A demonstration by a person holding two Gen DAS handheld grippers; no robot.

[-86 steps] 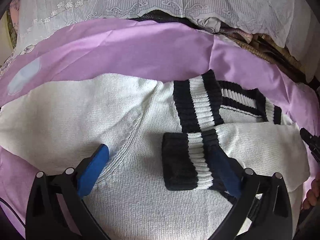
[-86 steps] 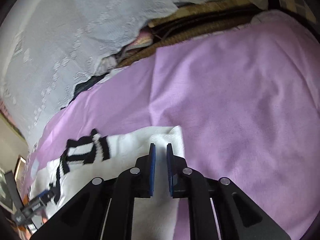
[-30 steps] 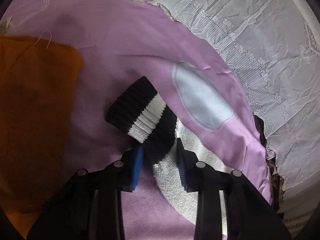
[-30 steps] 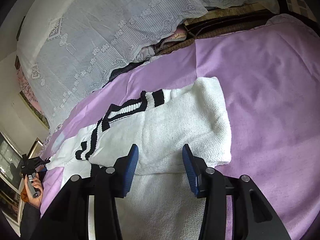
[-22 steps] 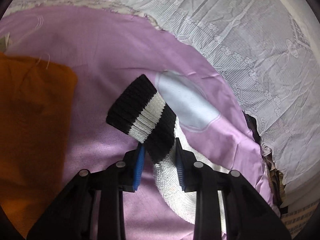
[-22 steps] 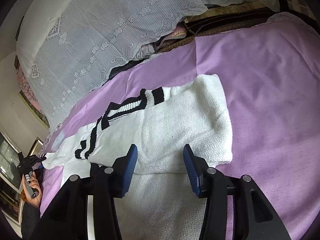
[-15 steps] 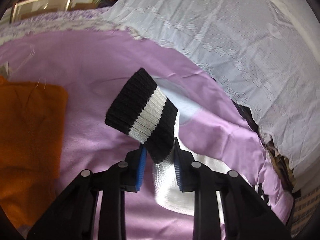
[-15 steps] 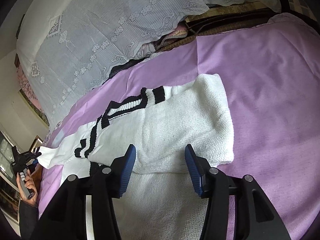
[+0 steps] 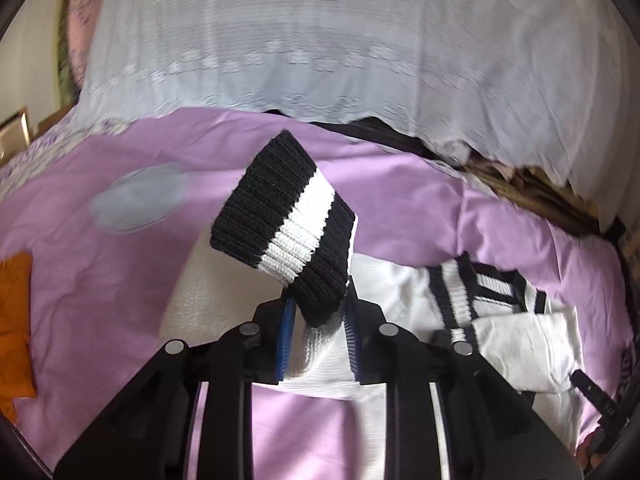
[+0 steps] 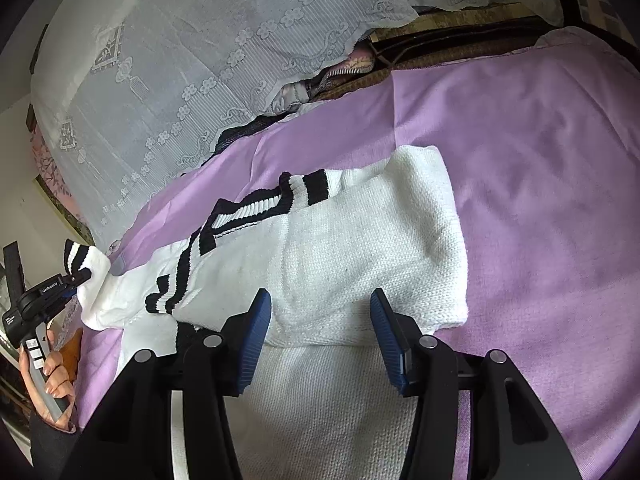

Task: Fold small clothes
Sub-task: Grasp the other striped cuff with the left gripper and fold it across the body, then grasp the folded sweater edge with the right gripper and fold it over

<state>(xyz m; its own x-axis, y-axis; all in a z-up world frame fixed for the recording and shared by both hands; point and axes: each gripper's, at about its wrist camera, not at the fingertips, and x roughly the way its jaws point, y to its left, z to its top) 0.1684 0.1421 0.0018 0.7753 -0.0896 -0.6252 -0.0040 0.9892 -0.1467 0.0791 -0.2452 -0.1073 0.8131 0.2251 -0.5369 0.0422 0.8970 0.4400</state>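
Sweater (image 10: 360, 240) lay white on the purple sheet (image 10: 540, 160), one sleeve already folded across. Left gripper (image 9: 316, 344) closing, clamped on the other sleeve just behind its striped cuff (image 9: 284, 216), lifted off the sheet. Right gripper (image 10: 318, 340) hung over the sweater's body, jaws apart, gripping nothing.

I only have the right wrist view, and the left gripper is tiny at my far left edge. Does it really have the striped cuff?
Observer: Yes. The left wrist view shows the sleeve cuff between the left gripper pads, raised above the sheet, with the jaws closing on it.
Operator: Anything lying beyond the sweater there?
Observer: An orange cloth at the left edge, apart from the sweater.
Operator: Any marks on the sheet?
Observer: A pale grey oval patch on the purple sheet.
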